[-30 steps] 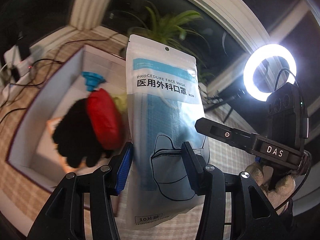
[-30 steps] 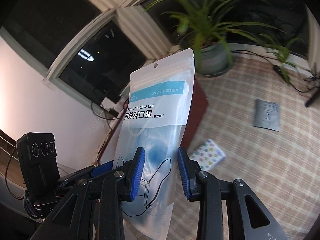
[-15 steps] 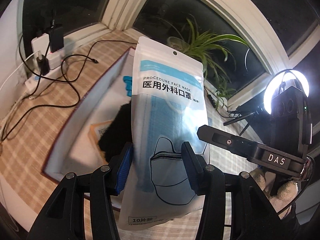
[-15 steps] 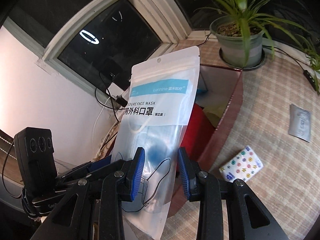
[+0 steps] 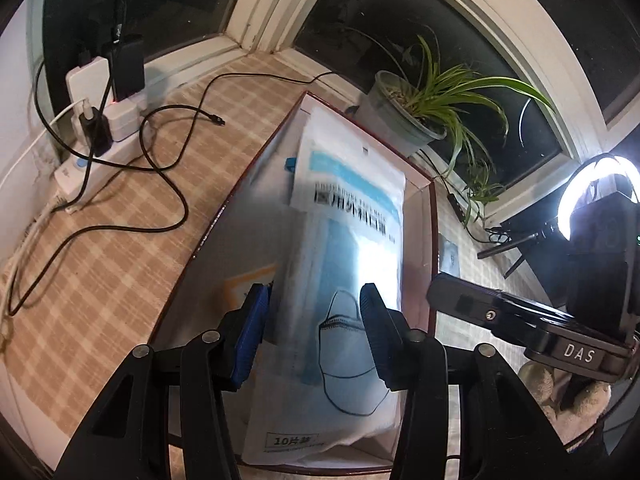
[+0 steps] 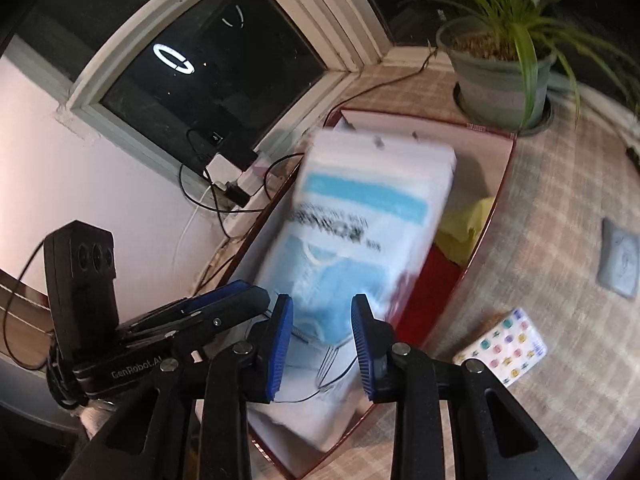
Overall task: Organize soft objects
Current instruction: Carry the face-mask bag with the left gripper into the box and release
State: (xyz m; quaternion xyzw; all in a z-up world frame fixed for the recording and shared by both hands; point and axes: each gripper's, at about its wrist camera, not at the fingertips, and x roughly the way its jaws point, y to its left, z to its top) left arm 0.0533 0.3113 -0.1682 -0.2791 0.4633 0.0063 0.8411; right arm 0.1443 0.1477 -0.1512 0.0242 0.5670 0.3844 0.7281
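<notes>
Fingers first: the left gripper (image 5: 314,300) has its jaws part-way apart and has just been closing a little, with the face-mask pouch (image 5: 352,208) showing between and behind its pads. Whether the pads press on the film or only frame it, I cannot tell. The right gripper (image 6: 321,304) stands narrower, has likewise just been closing slightly, and has the same pouch between its jaws. Its grip is equally unclear, as the pouch is smeared with motion blur in that view.

The pouch leans away from both cameras into the open red-edged box (image 5: 434,240), its lower seam down near the box's near wall. Beneath it lie a red soft item (image 6: 424,292) and something yellow (image 6: 468,224).

By the look of it, the pouch should be light and floppy, with slick plastic film over soft, squashable masks (nothing breakable). It would bow or slide if squeezed across its width. A flat pinch on a sealed edge, the bottom seam or the header by the hang hole, looks safest.

Beyond the box on the checked cloth are a patterned tissue pack (image 6: 504,344) and a grey sachet (image 6: 618,262). Farther off are a power strip (image 5: 100,136) and a potted plant (image 5: 404,108).
</notes>
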